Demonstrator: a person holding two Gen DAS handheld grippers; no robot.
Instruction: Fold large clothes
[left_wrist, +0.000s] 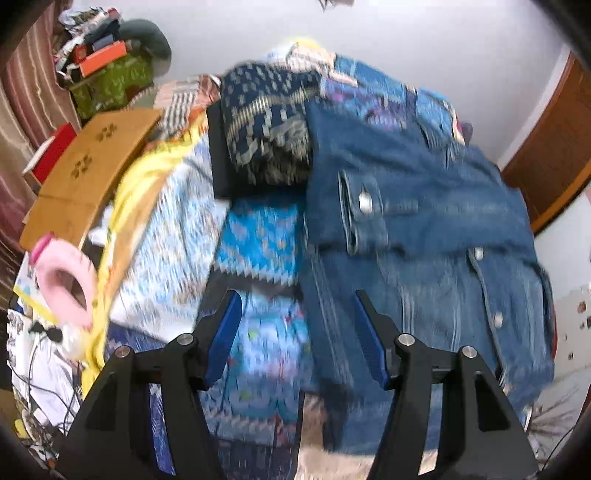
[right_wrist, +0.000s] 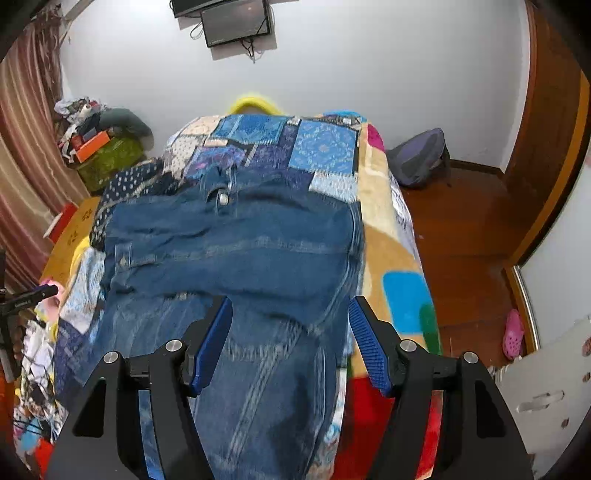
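A: Where's the garment? And what are the grippers doing?

B: The denim jacket (right_wrist: 236, 258) lies spread along the middle of the bed (right_wrist: 391, 266), running from the near edge up towards the far end, with a sleeve laid across it. Both tools hang above it with nothing in them. The left gripper (left_wrist: 297, 339) has its jaws wide apart over the jacket's left edge, and the right gripper (right_wrist: 290, 341) is just as wide apart over the lower panel.

A: What might spoil the fold?

B: In my judgement, a pinch could take only the top layer, so the layers slide apart on lifting. The denim looks stiff and heavy, and a shallow bite may slip. The patchwork bedspread (left_wrist: 258, 236) lies directly beneath, so a deep bite might catch it too. The folded dark patterned cloth (left_wrist: 266, 125) touches the jacket near the far left, and a swung sleeve could drag it.

A: Any writing to read?

B: None. The cardboard sheet (left_wrist: 88, 170) off the left edge shows small printed marks, too blurred to tell
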